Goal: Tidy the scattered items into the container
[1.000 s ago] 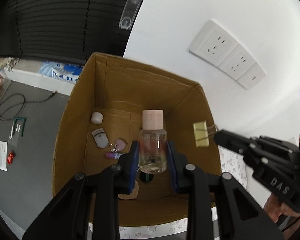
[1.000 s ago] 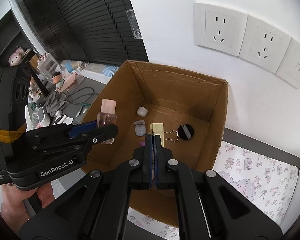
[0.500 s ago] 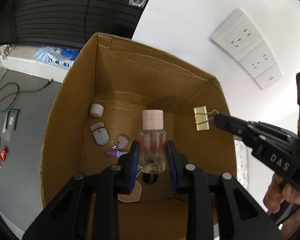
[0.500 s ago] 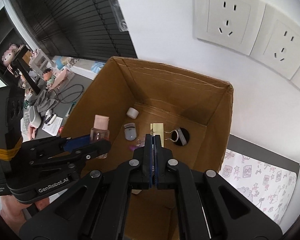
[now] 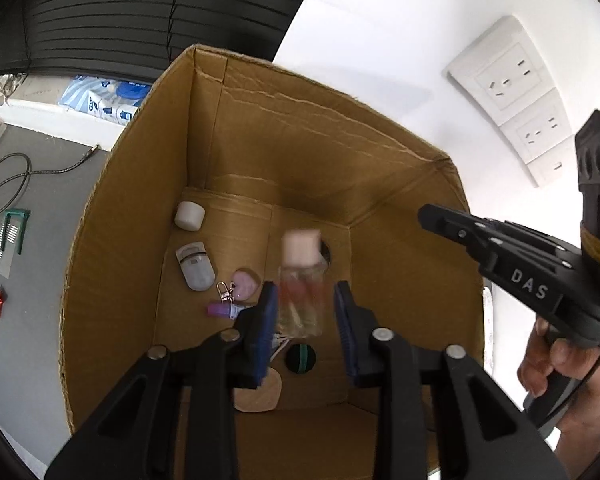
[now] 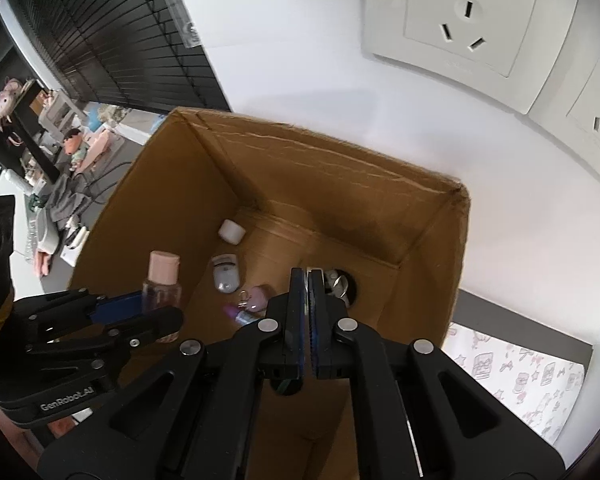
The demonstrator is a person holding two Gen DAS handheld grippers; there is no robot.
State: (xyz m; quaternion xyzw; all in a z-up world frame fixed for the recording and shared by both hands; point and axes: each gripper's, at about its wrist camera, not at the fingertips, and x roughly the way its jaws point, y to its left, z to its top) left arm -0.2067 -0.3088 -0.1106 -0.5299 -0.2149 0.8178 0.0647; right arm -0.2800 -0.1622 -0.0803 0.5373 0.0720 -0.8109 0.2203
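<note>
An open cardboard box (image 5: 116,240) (image 6: 456,248) stands against the wall. My left gripper (image 5: 305,307) is open over it; a clear bottle with a pink cap (image 5: 302,276) (image 6: 162,284) is blurred between the parted pads, free of them. My right gripper (image 6: 308,280) is over the box's right side, jaws nearly together; the gold binder clip no longer sticks out of it, and a clip's wire handles (image 6: 340,284) show just past the tips, so the hold is unclear. On the box floor lie a white cap (image 5: 190,216), a grey eyelash curler (image 5: 196,266), a pink keychain (image 5: 242,286) and a dark round lid (image 5: 300,358).
Wall sockets (image 6: 464,16) are above the box. A star-patterned cloth (image 6: 520,380) lies to the box's right. Left of the box is a grey floor with cables (image 5: 8,184) and a shelf with toys (image 6: 16,104).
My left gripper opened and the bottle slipped free, dropping. Both grippers moved lower over the box. The gold clip that stuck out of my right gripper is no longer seen there.
</note>
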